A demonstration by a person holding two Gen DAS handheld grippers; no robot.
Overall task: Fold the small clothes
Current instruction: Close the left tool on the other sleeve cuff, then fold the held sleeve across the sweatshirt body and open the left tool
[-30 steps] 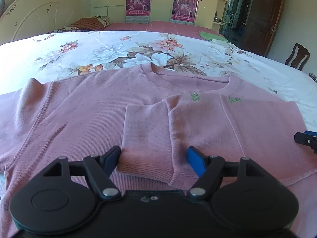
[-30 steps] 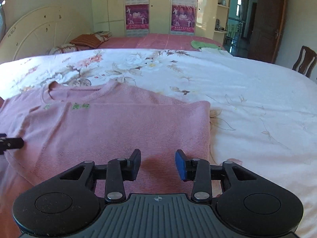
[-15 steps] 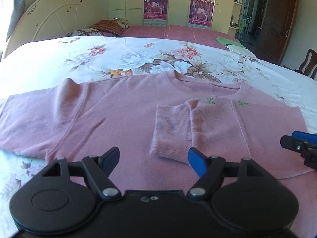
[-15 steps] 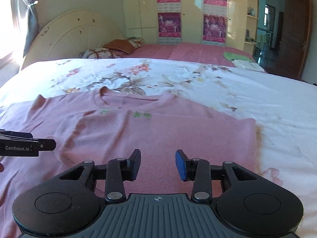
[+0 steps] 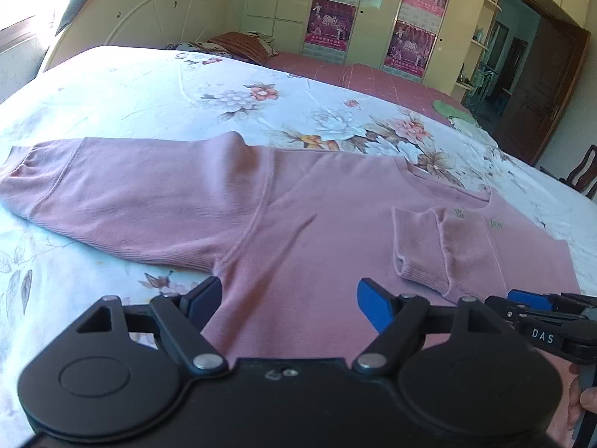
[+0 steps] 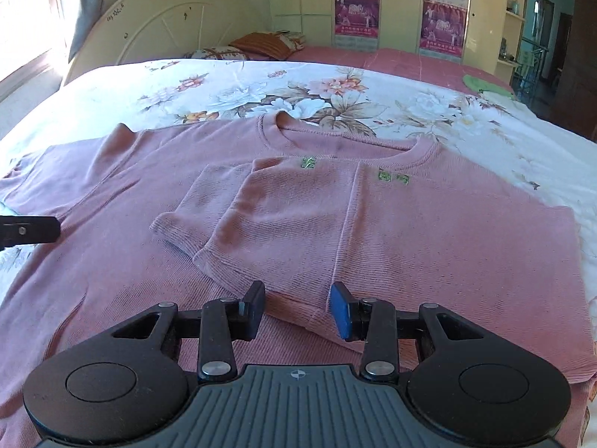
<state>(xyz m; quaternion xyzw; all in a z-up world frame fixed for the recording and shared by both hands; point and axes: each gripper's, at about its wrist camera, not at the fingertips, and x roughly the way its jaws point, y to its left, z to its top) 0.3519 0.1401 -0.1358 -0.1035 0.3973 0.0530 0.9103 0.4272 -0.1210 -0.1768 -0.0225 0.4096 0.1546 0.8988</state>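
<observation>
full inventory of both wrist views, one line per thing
sweater: 1, pink, flat on the bed, one side and sleeve already folded over the chest
unfolded sleeve: 1, pink, stretched out flat toward the bed's edge
folded cuff: 1, pink, lying on the sweater's front
floral bedspread: 1, white with flowers, under the sweater
headboard: 1, cream, far end of the bed
pillows: two or so, orange and patterned, by the headboard
posters: several, magenta, on the wardrobe doors
green cloth: 1, far corner of the bed
wooden chair: 1, brown, beside the bed
left gripper: 1, black with blue pads, open above the sweater, jaws just widened, nothing between
right gripper: 1, black with blue pads, open, over the folded hem
</observation>
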